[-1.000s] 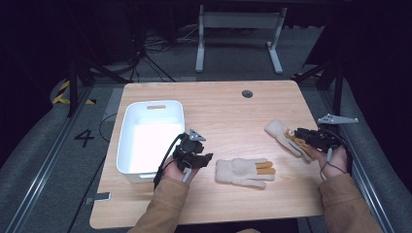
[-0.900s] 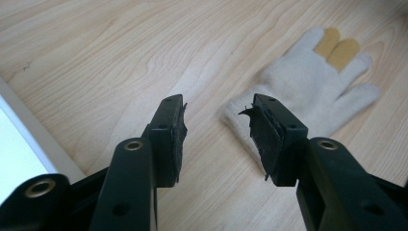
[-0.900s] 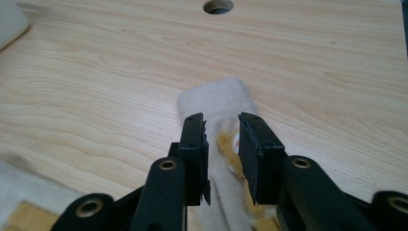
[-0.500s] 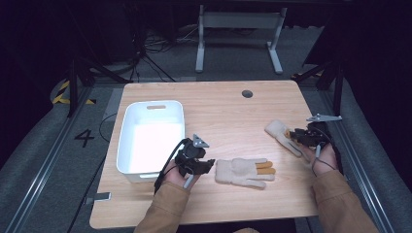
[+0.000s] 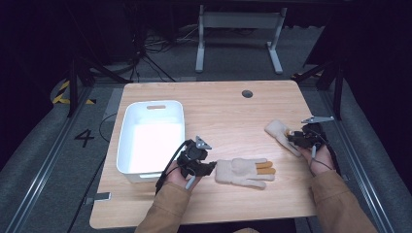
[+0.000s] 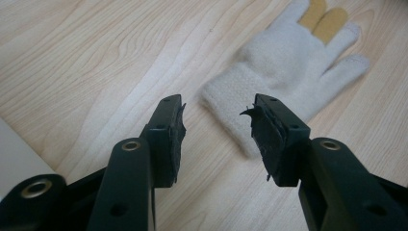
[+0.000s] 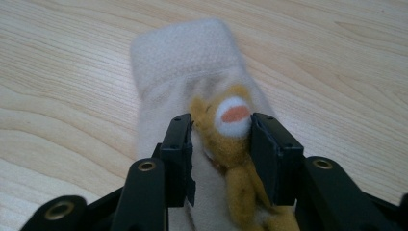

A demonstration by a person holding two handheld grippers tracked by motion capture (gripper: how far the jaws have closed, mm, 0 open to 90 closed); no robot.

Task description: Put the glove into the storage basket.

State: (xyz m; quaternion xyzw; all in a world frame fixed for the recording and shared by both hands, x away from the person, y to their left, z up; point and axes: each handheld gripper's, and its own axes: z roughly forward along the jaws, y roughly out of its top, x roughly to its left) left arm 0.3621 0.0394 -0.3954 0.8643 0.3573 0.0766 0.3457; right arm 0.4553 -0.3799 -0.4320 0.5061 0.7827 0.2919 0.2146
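My left gripper point(image 5: 208, 169) sits near the front edge of the table point(image 5: 228, 104), its jaws spread apart with bare wood between them; just past their tips lies the cuff of a cream glove point(image 6: 293, 62), flat, its tan-tipped fingers pointing right; a white bin point(image 5: 151, 136) stands just left of my left hand; my right gripper point(image 7: 222, 139) is at the right side, its jaws closed against a mustard animal patch point(image 7: 230, 125) on a second cream glove point(image 5: 282, 135), whose cuff points far and left.
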